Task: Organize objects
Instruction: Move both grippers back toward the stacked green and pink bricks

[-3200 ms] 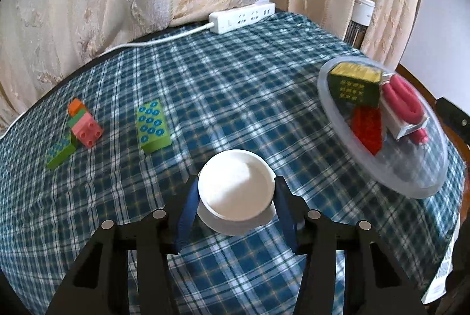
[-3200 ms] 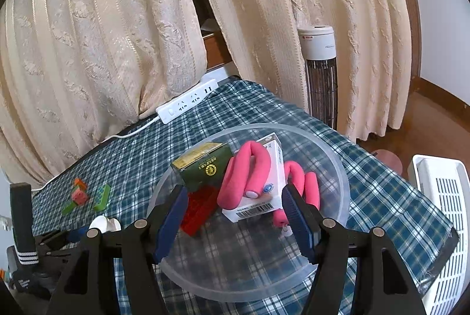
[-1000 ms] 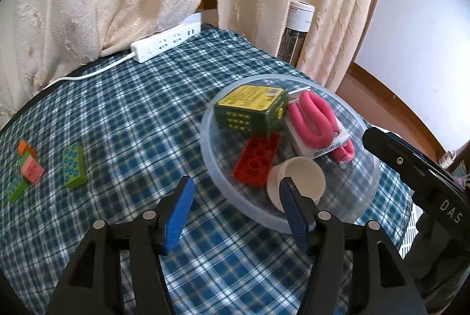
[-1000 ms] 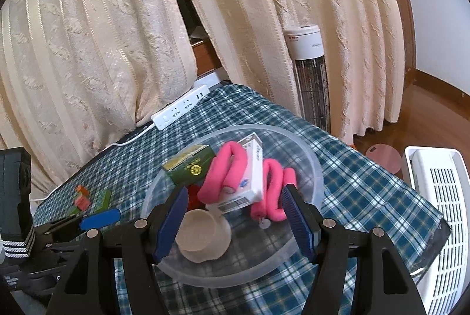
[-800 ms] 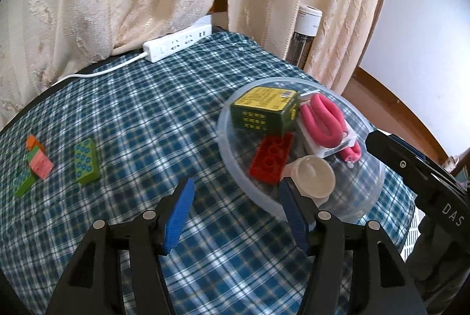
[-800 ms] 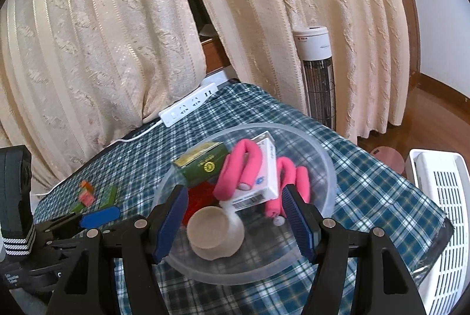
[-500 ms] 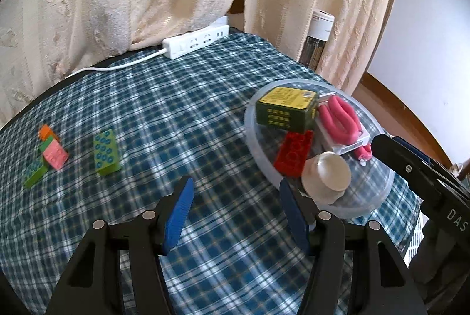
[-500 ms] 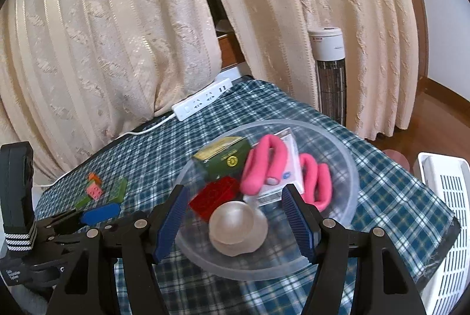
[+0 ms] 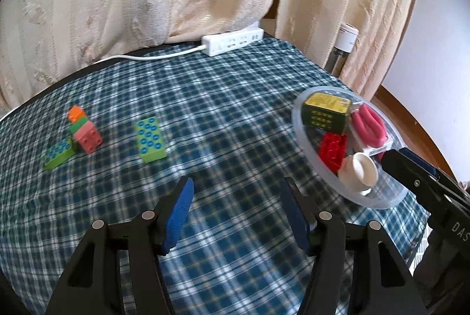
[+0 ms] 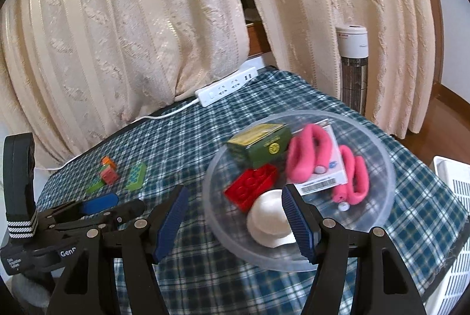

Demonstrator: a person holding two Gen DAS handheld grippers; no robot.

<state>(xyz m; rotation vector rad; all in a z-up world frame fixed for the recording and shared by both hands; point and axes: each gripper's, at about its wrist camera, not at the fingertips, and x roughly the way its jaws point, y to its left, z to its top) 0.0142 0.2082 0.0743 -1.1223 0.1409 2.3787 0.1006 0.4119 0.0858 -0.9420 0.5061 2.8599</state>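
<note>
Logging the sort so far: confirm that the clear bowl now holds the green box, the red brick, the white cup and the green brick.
Not the green brick: the left wrist view shows it on the tablecloth. The clear bowl holds the green box, red brick and white cup.

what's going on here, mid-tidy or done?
Mid-tidy. A person holds a claw in each hand, and both the left claw and the right claw are open and empty. The clear bowl already holds a green box, a red brick, pink rollers lying over a white box, and a white cup on its side. A green brick and a small cluster of bricks lie loose on the checked cloth.
</note>
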